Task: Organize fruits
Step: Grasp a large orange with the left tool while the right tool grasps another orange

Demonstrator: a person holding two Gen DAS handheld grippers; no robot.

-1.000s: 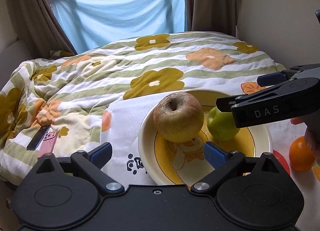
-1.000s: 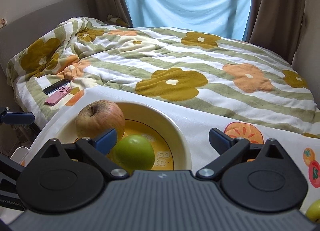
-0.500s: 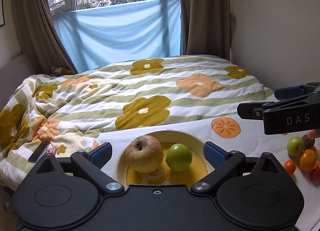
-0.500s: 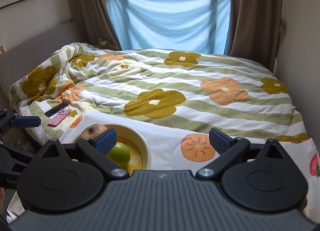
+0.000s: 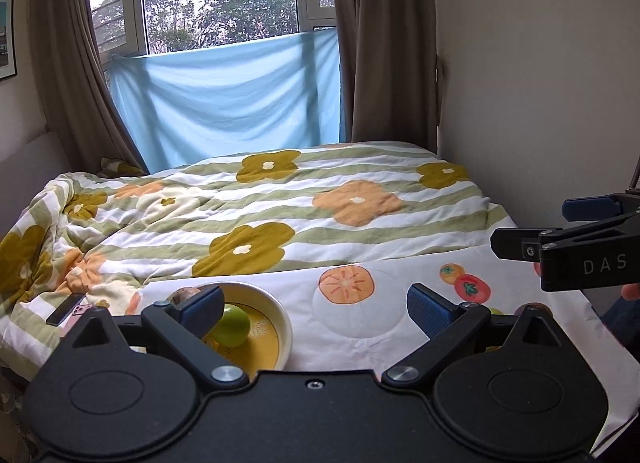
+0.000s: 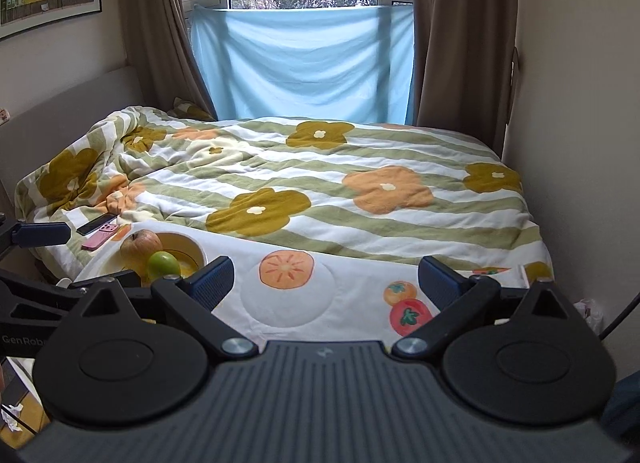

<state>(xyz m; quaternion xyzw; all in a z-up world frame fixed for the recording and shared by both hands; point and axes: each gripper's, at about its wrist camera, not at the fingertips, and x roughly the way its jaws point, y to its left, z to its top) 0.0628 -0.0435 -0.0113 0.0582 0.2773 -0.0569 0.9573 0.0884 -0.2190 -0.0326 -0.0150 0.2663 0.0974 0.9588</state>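
A cream bowl with a yellow inside [image 5: 282, 319] sits at the left on a white fruit-print cloth [image 5: 360, 327]. It holds a green apple [image 5: 234, 325] and a brownish apple [image 5: 182, 295], partly hidden by my left finger. In the right wrist view the bowl [image 6: 196, 249] holds the same green apple [image 6: 162, 265] and brownish apple [image 6: 140, 247]. My left gripper [image 5: 316, 313] is open and empty, raised back from the bowl. My right gripper [image 6: 326, 281] is open and empty above the cloth; it also shows in the left wrist view [image 5: 532, 229]. Loose fruits at the right are mostly hidden.
The cloth lies at the near end of a bed with a flowered quilt [image 5: 280, 207]. A black phone and a pink phone [image 6: 100, 237] lie on the quilt left of the bowl. A wall runs along the right side [image 5: 540, 103]. Curtains and a window stand behind.
Both grippers have pulled back and up from the bowl, which now looks small and low. Both stay open and empty. The loose fruits at the right have slipped behind my left gripper.
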